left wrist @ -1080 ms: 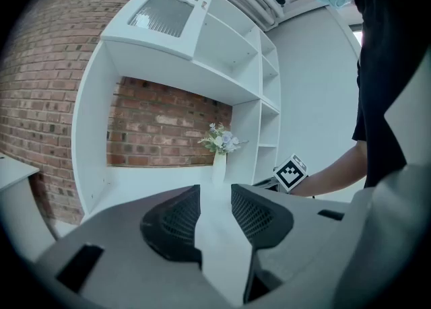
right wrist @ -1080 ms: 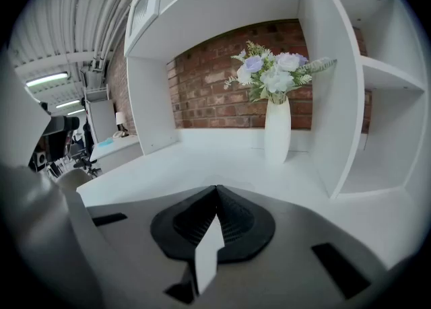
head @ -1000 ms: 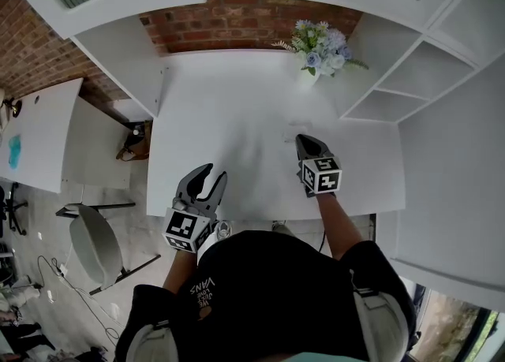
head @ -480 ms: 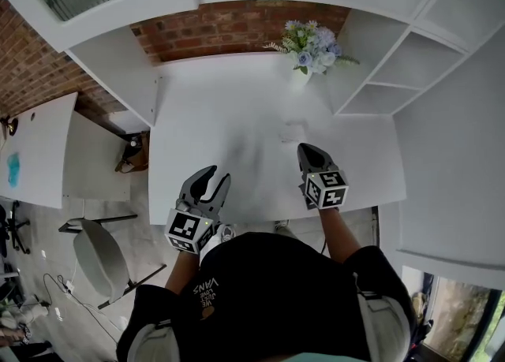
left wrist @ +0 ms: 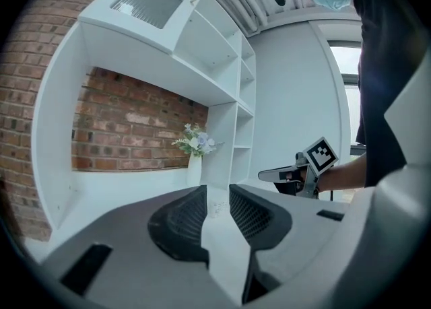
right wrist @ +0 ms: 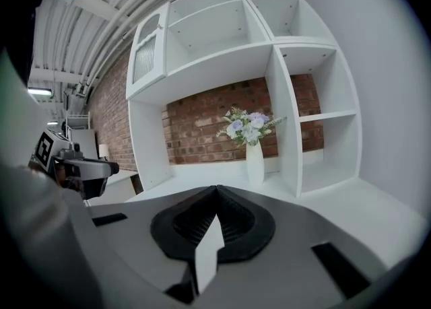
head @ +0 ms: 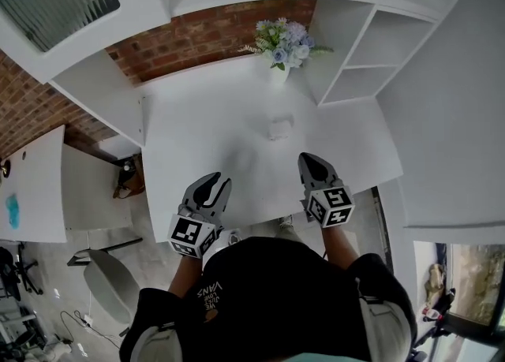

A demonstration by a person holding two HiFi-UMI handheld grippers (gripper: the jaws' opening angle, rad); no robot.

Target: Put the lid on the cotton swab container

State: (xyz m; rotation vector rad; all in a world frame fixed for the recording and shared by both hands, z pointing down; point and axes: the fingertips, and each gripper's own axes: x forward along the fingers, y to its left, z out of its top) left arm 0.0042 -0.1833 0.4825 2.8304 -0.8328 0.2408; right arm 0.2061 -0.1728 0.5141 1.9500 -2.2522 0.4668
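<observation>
A small clear cotton swab container [head: 280, 126] stands on the white table [head: 197, 116], a little past its middle; I cannot make out its lid. It also shows small and faint as the container [left wrist: 217, 208] between the left jaws' tips, far off. My left gripper [head: 213, 181] hovers at the table's near edge, open. Its jaws have just been closing a little, with nothing between them [left wrist: 217, 190]. My right gripper [head: 309, 158] is shut and empty [right wrist: 217, 188], a short way in front of the container and apart from it.
A white vase of pale flowers [head: 282, 41] stands at the table's back by the brick wall. White shelving [head: 355, 53] borders the table on the right, and a side panel [head: 110, 92] on the left. The person's body fills the near edge.
The right gripper has drawn back from the container toward the near edge, still shut. The left gripper stays near the front edge, its jaws a little narrower. The head view has swung.
</observation>
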